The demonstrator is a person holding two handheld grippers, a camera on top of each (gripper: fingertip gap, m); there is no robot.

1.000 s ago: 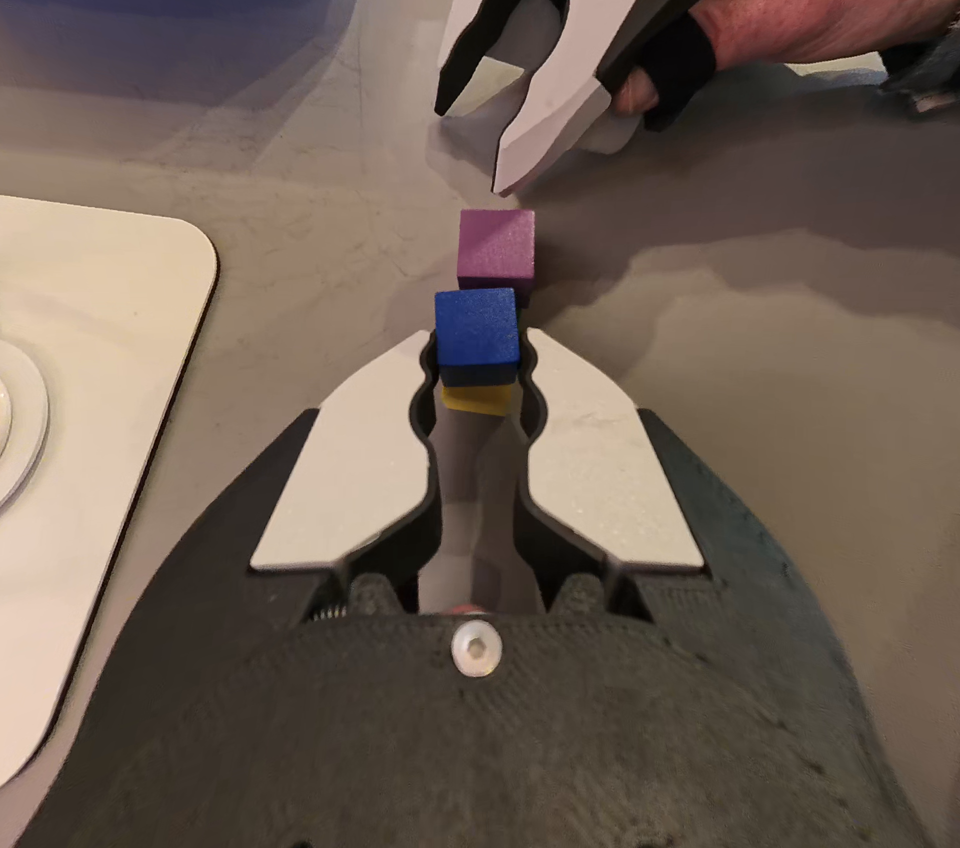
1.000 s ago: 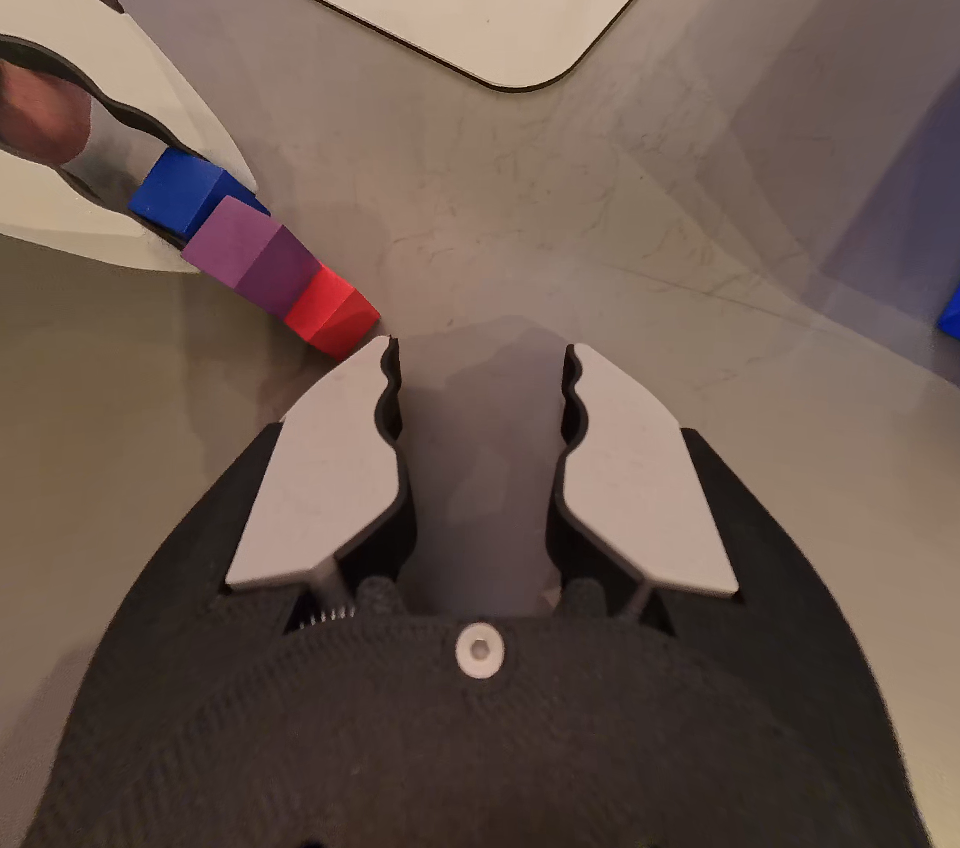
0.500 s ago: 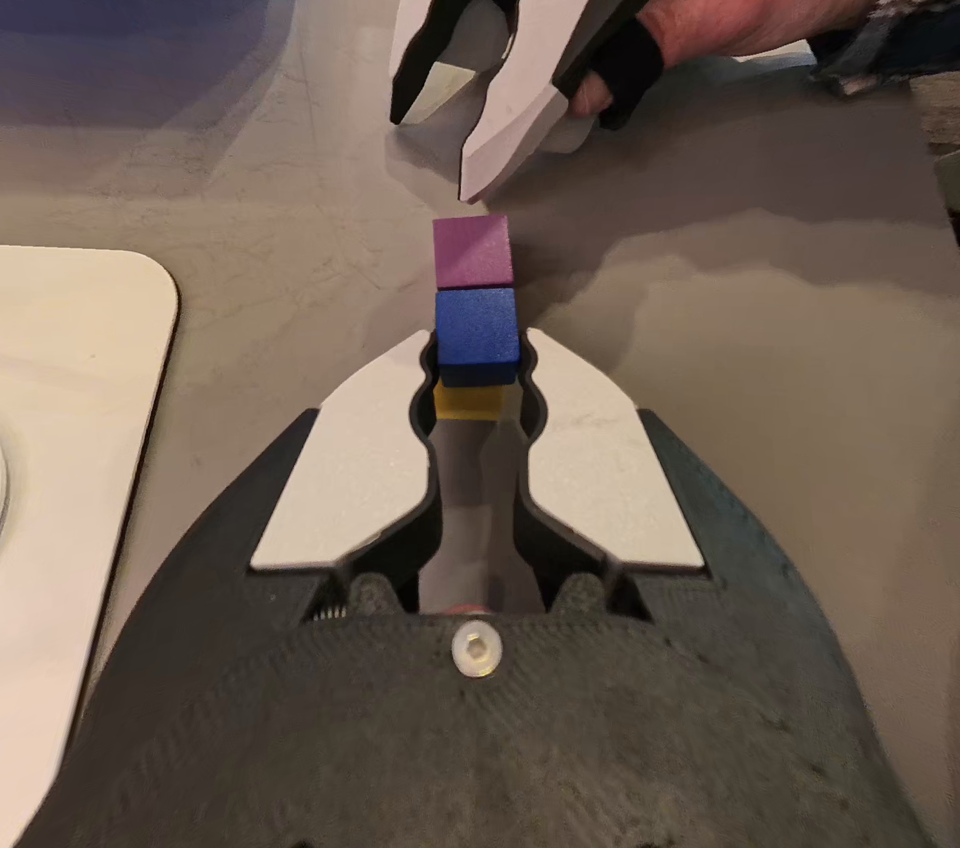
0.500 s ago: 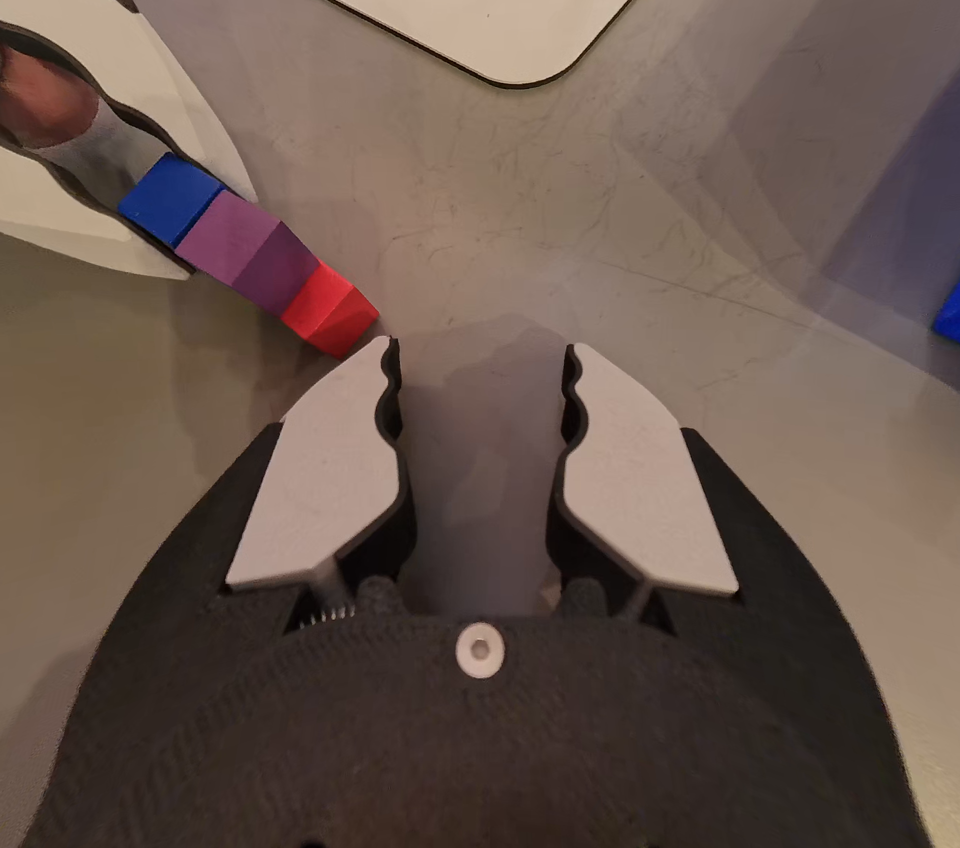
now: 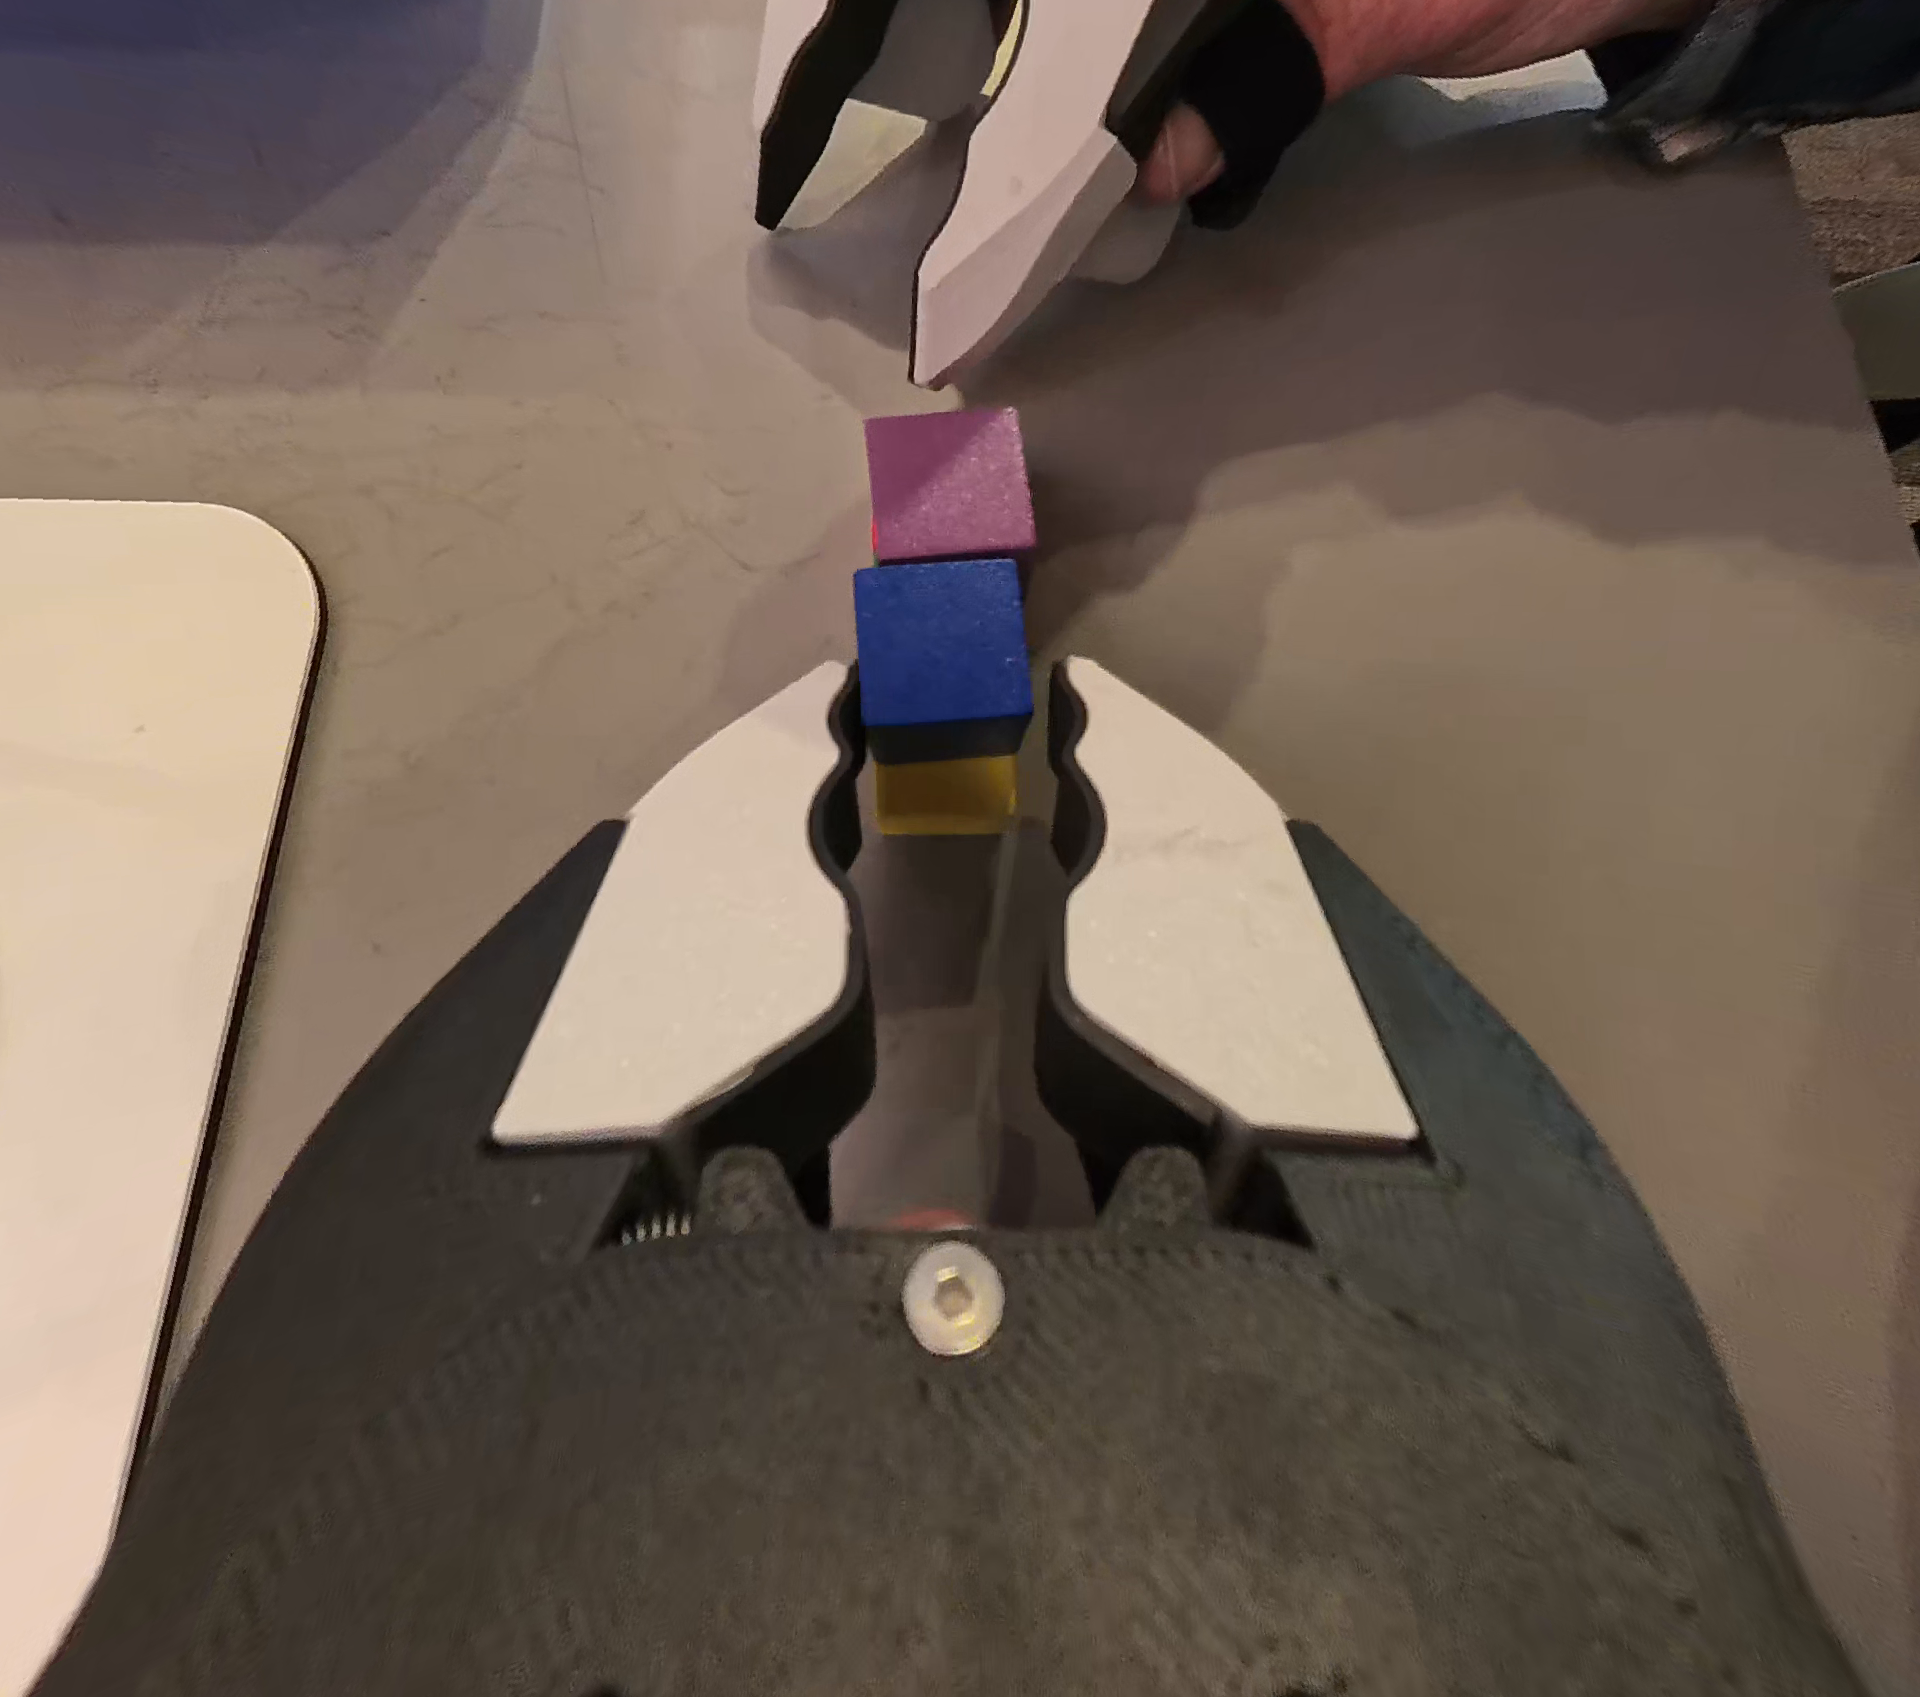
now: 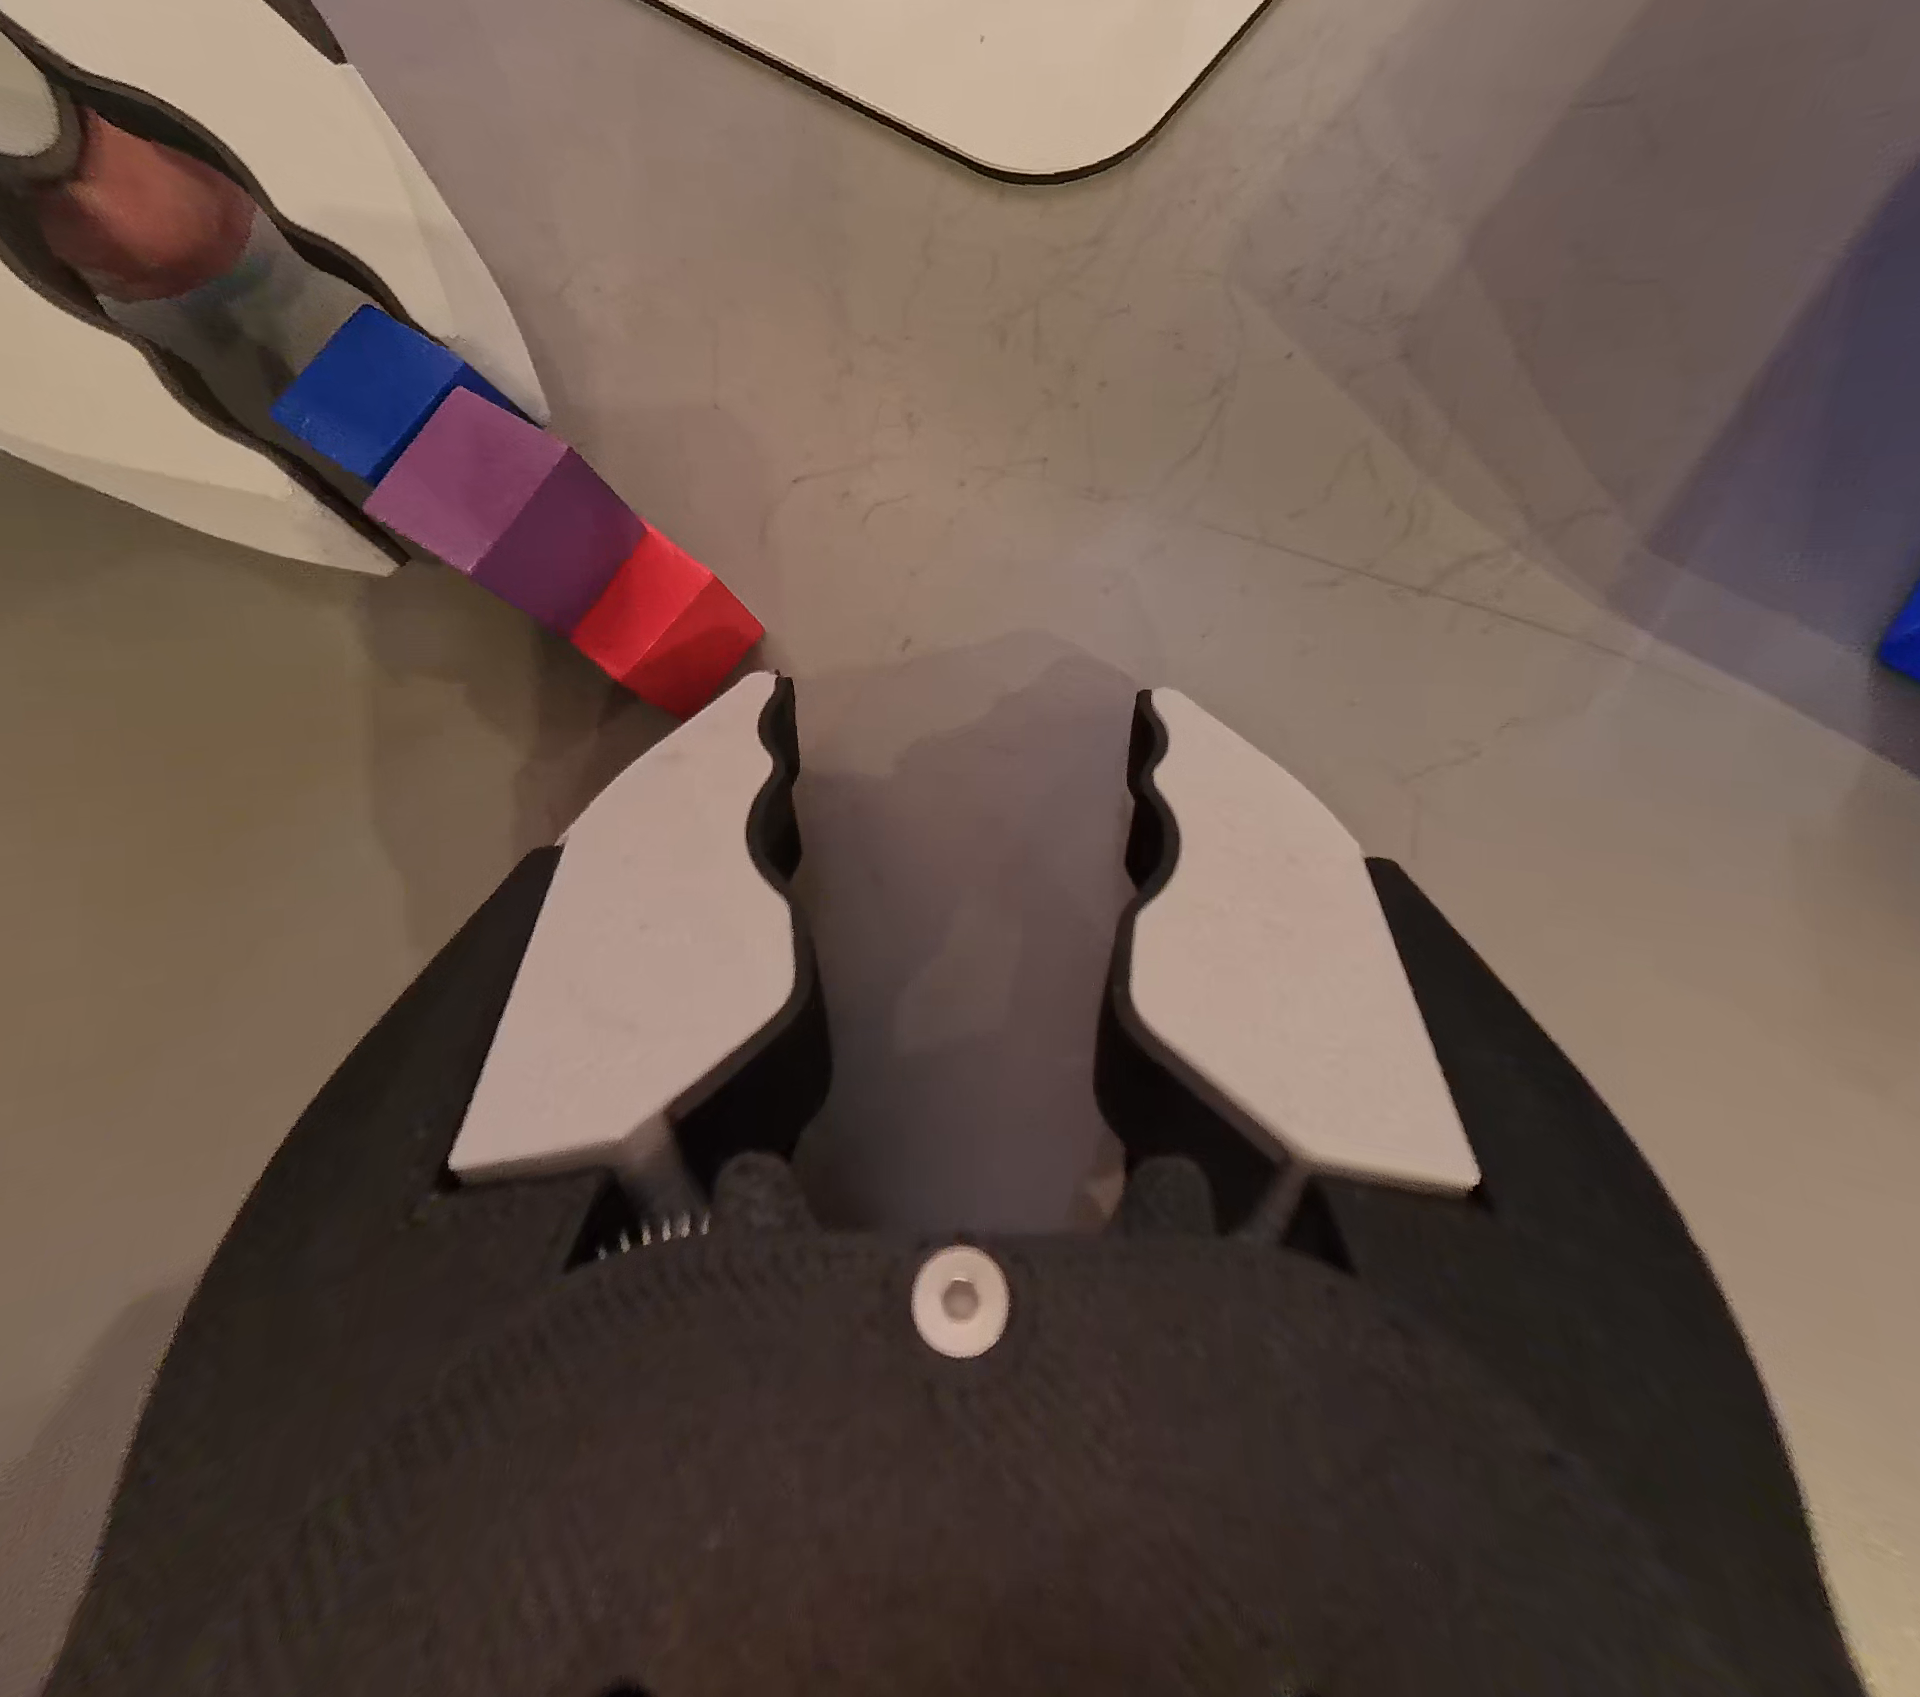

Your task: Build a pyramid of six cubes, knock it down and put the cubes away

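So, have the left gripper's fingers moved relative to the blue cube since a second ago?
Yes. They have spread: a gap now shows between the right finger and the blue cube, which sits on the yellow cube.

A blue cube (image 5: 940,660) is sitting atop a yellow cube (image 5: 943,798), touching a purple cube (image 5: 951,499) (also raised); a red cube (image 6: 665,624) is lying on the bench (image 6: 1039,452).
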